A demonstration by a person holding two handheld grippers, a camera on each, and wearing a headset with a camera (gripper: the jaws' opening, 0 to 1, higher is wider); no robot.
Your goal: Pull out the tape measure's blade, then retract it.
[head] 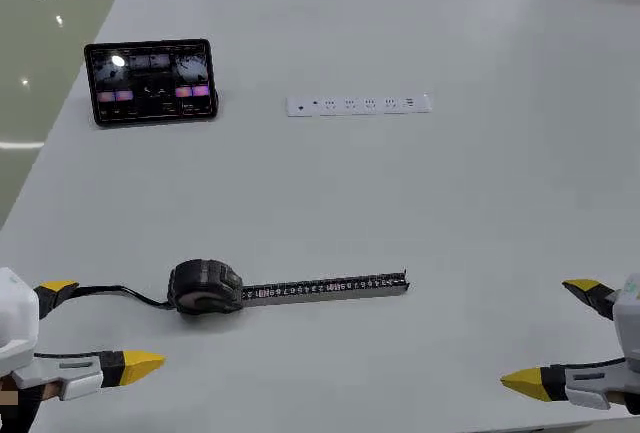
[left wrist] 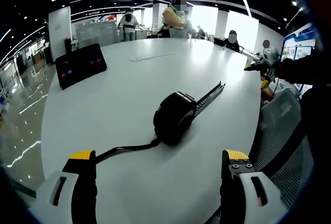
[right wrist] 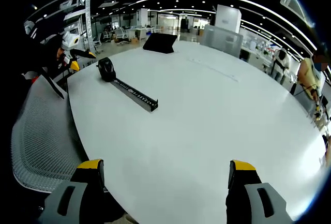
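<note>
A black tape measure lies on the white table, its blade pulled out to the right and its wrist strap trailing left. My left gripper is open at the table's front left, just left of the case, holding nothing. The case sits ahead of its yellow-tipped jaws in the left gripper view, blade running away. My right gripper is open at the front right, well clear of the blade's end. In the right gripper view the tape measure and blade lie far left.
A dark tablet stands propped at the table's back left. A white power strip lies flat at the back centre. The table's front edge runs just below both grippers. A mesh chair sits beside the table. People stand in the background.
</note>
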